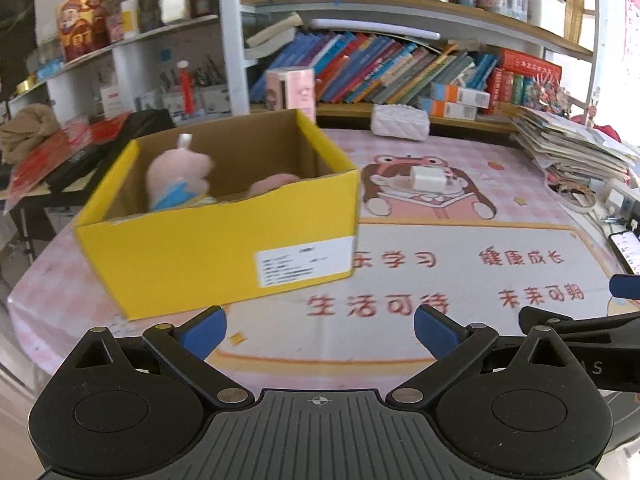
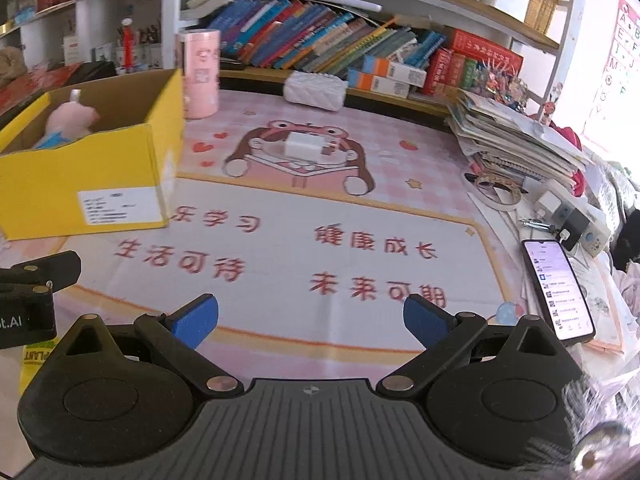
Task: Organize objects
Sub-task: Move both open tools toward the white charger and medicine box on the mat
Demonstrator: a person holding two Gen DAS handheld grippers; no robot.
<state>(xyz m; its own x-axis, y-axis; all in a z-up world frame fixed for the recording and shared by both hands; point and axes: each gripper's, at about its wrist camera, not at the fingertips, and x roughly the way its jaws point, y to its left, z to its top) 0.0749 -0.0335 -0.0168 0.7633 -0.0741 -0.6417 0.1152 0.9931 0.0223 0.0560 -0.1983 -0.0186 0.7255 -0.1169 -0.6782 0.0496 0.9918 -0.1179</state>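
An open yellow cardboard box (image 1: 188,248) (image 2: 48,196) stands on the left of the pink printed desk mat (image 1: 460,276) (image 2: 340,220). A pink plush toy (image 1: 176,178) (image 2: 68,122) lies inside it. A small white charger block (image 1: 428,178) (image 2: 306,145) rests on the mat's cartoon figure, well beyond both grippers. My left gripper (image 1: 320,330) is open and holds nothing, just in front of the box's near right corner. My right gripper (image 2: 312,318) is open too, over the mat's lettering.
A white quilted pouch (image 1: 400,122) (image 2: 316,89) and a pink cylinder (image 2: 200,74) sit at the back by the bookshelf. A stack of papers (image 2: 516,140), a power strip (image 2: 576,220) and a lit phone (image 2: 558,280) line the right edge.
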